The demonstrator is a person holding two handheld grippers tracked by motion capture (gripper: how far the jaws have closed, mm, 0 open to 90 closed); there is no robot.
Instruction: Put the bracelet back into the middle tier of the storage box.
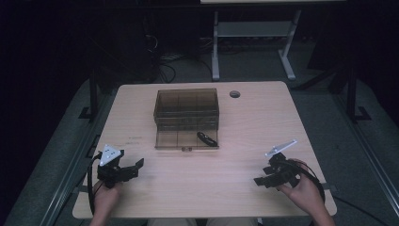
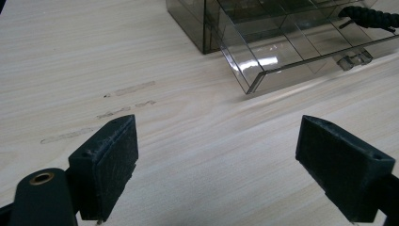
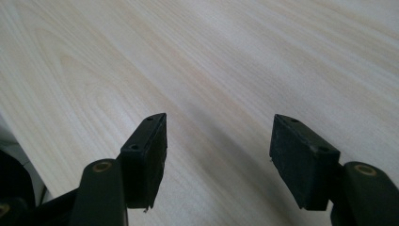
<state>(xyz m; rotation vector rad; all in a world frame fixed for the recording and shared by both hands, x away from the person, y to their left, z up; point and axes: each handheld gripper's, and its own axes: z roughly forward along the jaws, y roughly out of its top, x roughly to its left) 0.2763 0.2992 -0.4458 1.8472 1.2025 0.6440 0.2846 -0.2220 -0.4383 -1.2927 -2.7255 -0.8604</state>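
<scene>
Smoked plastic organizer (image 1: pixel 186 109) at table (image 1: pixel 235 188) centre, toward the far edge; bottom drawer (image 1: pixel 186 140) pulled out toward the near side. Inside the drawer's right compartment, a small black braided thing (image 1: pixel 206 138), long axis running diagonally, from far-left to near-right in the high view. Same thing seen as a dark cord-like end (image 2: pixel 371 16) at the top right of the left gripper view, resting on the clear drawer floor behind the front lip with its small handle (image 2: pixel 352 60).

Left gripper (image 1: pixel 136 165) low over the near-left table, jaws wide apart, nothing between, only bare wood. Pointing right and slightly forward, toward the drawer's front left corner (image 2: pixel 251 87).

Right gripper (image 1: pixel 259 181) over the near-right table, jaws wide too, empty, aimed leftward across plain wood grain (image 3: pixel 211 70).

Deciding relation: black thing forward of both grippers, right of the left one, left of the right one. Sits in the drawer's right end, so roughly level in reach; right gripper likely the cleaner approach, coming in over the open front lip. Jaws best set across the thing's short width, square to that diagonal. Drawer walls close on either side; risk of a pad catching the divider or the lip.
</scene>
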